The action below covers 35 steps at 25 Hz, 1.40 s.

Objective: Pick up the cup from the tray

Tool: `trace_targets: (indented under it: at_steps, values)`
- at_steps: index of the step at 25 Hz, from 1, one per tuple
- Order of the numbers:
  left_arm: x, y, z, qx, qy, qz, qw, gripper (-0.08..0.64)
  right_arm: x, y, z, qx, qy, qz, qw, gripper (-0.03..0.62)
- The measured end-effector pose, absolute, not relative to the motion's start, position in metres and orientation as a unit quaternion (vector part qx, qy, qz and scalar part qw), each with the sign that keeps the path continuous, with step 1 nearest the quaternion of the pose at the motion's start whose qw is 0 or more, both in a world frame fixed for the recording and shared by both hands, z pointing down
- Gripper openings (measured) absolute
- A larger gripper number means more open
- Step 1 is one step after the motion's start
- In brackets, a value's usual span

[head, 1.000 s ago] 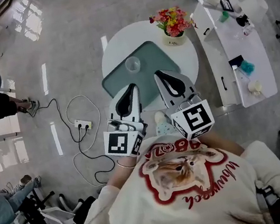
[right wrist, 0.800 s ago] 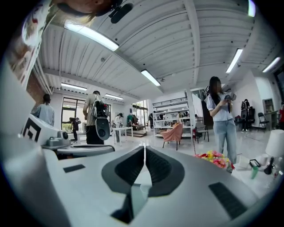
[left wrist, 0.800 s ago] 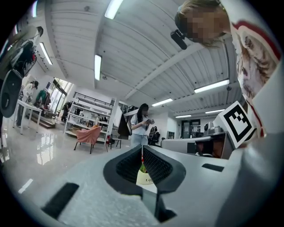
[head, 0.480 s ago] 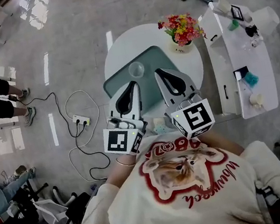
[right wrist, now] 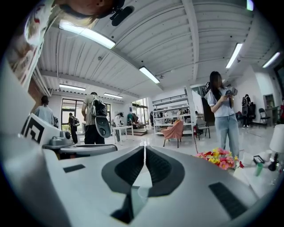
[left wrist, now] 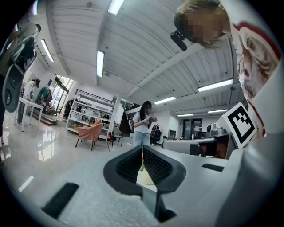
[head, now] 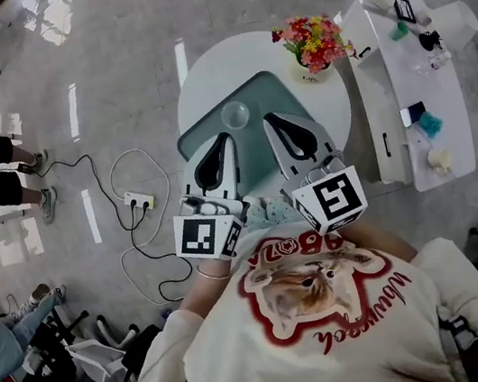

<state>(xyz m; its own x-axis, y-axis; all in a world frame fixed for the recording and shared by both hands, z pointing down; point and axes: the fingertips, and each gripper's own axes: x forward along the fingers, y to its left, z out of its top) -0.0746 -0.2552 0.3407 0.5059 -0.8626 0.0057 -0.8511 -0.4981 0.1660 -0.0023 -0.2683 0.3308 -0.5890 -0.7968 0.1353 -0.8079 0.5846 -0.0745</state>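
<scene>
A clear cup (head: 235,115) stands on the far part of a grey-green tray (head: 252,99) on a round white table (head: 202,82). My left gripper (head: 226,139) hangs over the tray's near left side, its tips just short of the cup, jaws shut with nothing between them. My right gripper (head: 270,121) is level with it to the right, also shut and empty. In the left gripper view the closed black pads (left wrist: 144,164) meet at a thin seam, and the right gripper view shows its pads (right wrist: 144,170) closed the same way. Neither gripper view shows the cup.
A pot of red and yellow flowers (head: 315,42) stands at the table's far right edge. A white side bench (head: 409,73) with small items runs along the right. A power strip and cable (head: 138,200) lie on the floor at left. People stand around the room.
The head view has shifted slightly, so table and floor sit a little differently in frame. Both grippers stay shut in the same place over the tray's near side.
</scene>
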Motion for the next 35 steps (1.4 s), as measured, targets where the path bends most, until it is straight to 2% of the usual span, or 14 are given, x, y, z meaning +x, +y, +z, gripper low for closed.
trace_targets:
  at_steps: [19, 35]
  values:
    - [-0.099, -0.258, 0.372, 0.867, -0.487, -0.021, 0.107, 0.015, -0.031, -0.276, 0.369, 0.426, -0.901, 0.047, 0.058, 0.037]
    - [-0.106, -0.238, 0.398, 0.859, -0.495, -0.011, 0.131, 0.015, -0.041, -0.268, 0.418, 0.405, -0.909, 0.049, 0.085, 0.164]
